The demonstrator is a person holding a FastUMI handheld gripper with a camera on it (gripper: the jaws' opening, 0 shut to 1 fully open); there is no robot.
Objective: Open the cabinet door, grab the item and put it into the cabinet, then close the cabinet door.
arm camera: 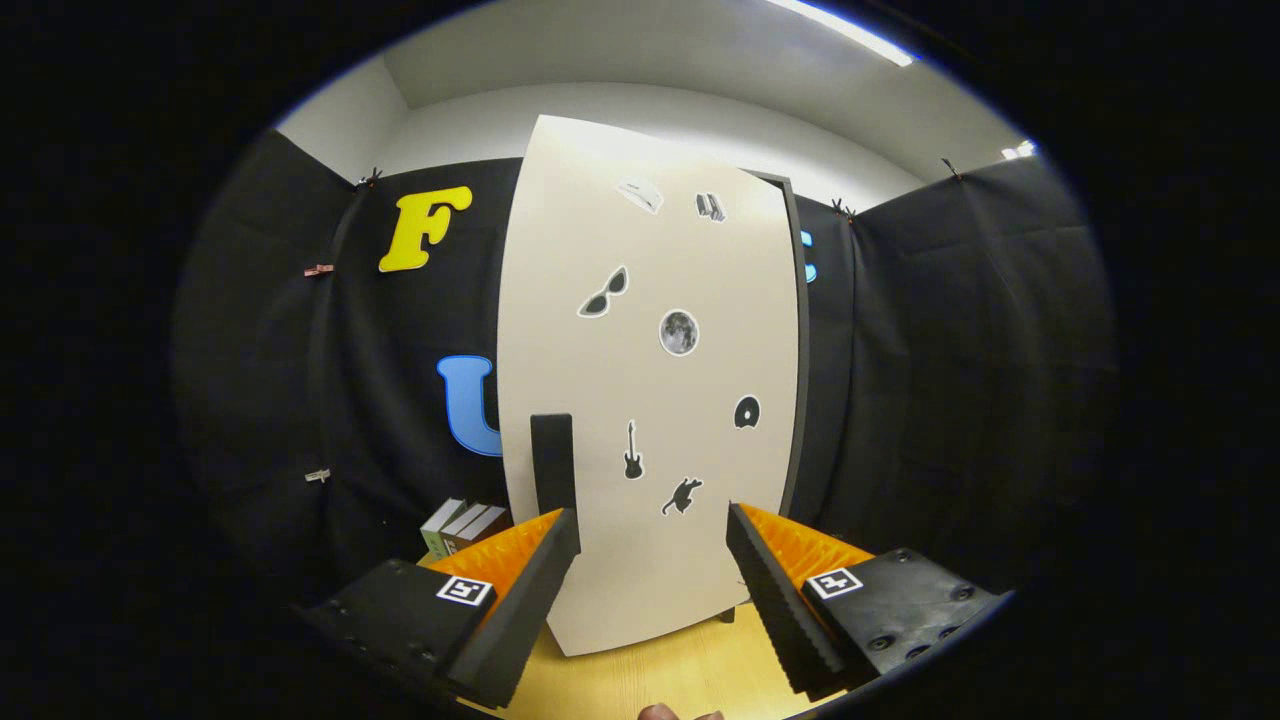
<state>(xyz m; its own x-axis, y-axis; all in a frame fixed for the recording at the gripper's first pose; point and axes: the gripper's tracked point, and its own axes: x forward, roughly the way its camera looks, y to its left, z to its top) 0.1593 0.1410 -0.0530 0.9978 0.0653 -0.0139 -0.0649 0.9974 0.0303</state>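
Setting: a staged recording booth set up indoors, not a lived-in home.

Evidence:
- Black cloth walls (950, 350) hung on all sides, fastened with small clips (318, 270) along the seams.
- Above the cloth, plain pale room walls and ceiling (640, 60) with a strip light (850, 30), as in an office or lab.
- A light wood desk (660, 670) as the working surface.
- One small pale cabinet (650, 380) standing at the desk's far edge, its door decorated with black-and-white stickers (679, 332) and fitted with a dark upright handle (553, 465).
- A few books (462, 525) lying near the desk's far left corner, beside the cabinet.
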